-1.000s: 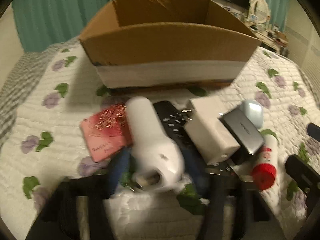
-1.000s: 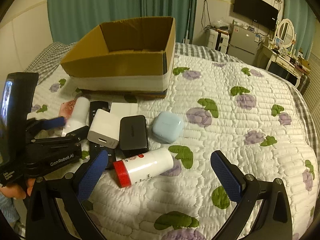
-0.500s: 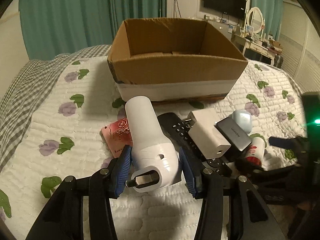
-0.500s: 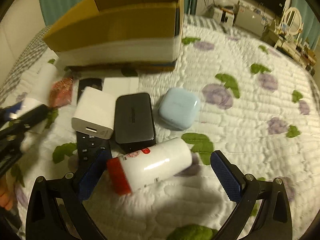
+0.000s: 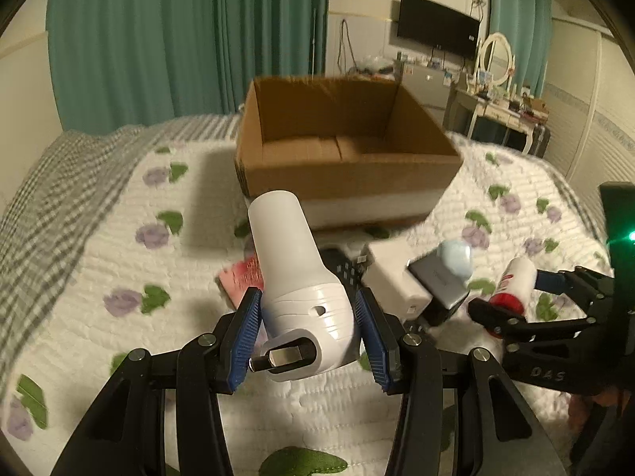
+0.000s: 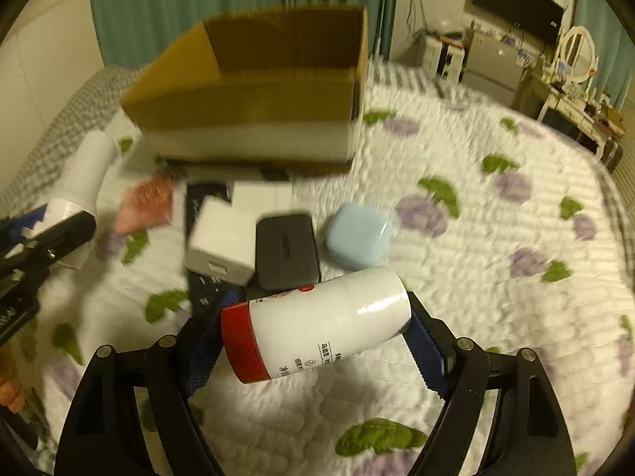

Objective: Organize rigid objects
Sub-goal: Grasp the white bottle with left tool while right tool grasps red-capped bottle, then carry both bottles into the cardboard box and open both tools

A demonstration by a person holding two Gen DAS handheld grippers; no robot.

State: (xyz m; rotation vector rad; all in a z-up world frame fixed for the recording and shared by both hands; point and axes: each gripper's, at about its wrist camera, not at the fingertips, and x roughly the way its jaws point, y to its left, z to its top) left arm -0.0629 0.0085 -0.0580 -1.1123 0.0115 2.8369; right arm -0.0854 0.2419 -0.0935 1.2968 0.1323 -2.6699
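White dryer (image 5: 301,297) and red-capped bottle (image 6: 317,335) now lifted, jaws gripping each (label seemingly Chinese)

One open brown cardboard box (image 6: 254,91); in front of the box, two white plastic bottles, one red-capped (image 6: 317,337), one with a flared ribbed base (image 5: 295,277); one white square charger (image 6: 222,240); one dark grey power bank (image 6: 286,250); one pale blue earbud case (image 6: 357,236); one black remote (image 6: 202,198); one red packet (image 6: 145,204); one flat white box (image 6: 262,196).

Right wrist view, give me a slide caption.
Right gripper clamps a red-capped white bottle above the floral quilt, cardboard box beyond.
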